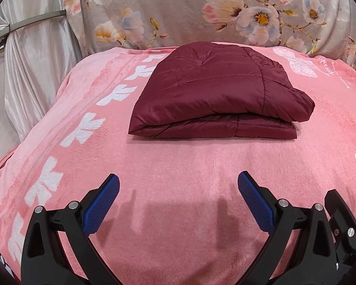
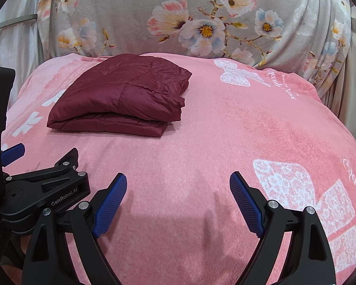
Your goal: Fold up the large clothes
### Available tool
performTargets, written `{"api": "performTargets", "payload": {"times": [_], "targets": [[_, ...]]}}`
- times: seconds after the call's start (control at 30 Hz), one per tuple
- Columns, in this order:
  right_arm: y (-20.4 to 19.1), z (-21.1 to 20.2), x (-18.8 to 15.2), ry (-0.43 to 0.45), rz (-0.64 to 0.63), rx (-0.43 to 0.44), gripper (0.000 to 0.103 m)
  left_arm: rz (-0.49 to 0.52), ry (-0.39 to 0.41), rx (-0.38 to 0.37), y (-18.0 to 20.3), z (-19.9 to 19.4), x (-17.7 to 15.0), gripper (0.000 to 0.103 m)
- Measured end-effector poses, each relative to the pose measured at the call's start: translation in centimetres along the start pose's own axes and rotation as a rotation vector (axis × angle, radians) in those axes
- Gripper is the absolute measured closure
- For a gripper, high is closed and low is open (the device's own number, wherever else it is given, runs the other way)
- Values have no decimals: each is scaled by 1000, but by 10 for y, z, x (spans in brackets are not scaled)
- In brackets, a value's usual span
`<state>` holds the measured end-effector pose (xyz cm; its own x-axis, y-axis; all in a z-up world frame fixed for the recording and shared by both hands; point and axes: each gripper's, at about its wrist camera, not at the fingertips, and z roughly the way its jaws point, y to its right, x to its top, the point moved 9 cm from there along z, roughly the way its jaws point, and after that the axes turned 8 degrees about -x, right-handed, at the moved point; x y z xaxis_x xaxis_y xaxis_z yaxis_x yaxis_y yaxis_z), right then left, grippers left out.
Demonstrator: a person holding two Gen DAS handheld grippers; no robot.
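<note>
- Jacket (image 1: 215,90): dark red, quilted, folded into a compact stack of layers; lies on the blanket toward its far side, just before the floral cover. In the right wrist view it sits left of centre (image 2: 121,97).
- Blanket (image 1: 178,166): pink plush with white bow and butterfly prints; spread over the bed, bearing the jacket.
- Floral cover (image 1: 178,11): grey with pink, blue and white flowers; draped upright behind the blanket.
- Curtain (image 1: 35,59): pale satin, gathered at the left.
- Left gripper (image 1: 178,179): black frame, blue pads; jaws wide apart, nothing between them; hovers over bare blanket, well short of the jacket.
- Right gripper (image 2: 178,178): same make; jaws wide apart, nothing held; over bare blanket, beside the left gripper.
</note>
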<state>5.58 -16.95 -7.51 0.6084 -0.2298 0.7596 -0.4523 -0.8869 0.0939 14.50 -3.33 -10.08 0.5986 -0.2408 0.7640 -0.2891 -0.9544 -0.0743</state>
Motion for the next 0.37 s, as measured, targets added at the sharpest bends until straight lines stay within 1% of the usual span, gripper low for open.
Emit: {"api": "performTargets", "payload": {"times": [0.2,0.37], "targets": [[-1,0,-1,-1,-1,-1,17,1,13,8,-1,-4,3,9],[0,-1,0,0,0,-2,17,1,15,6,-1,-4,3,9]]}}
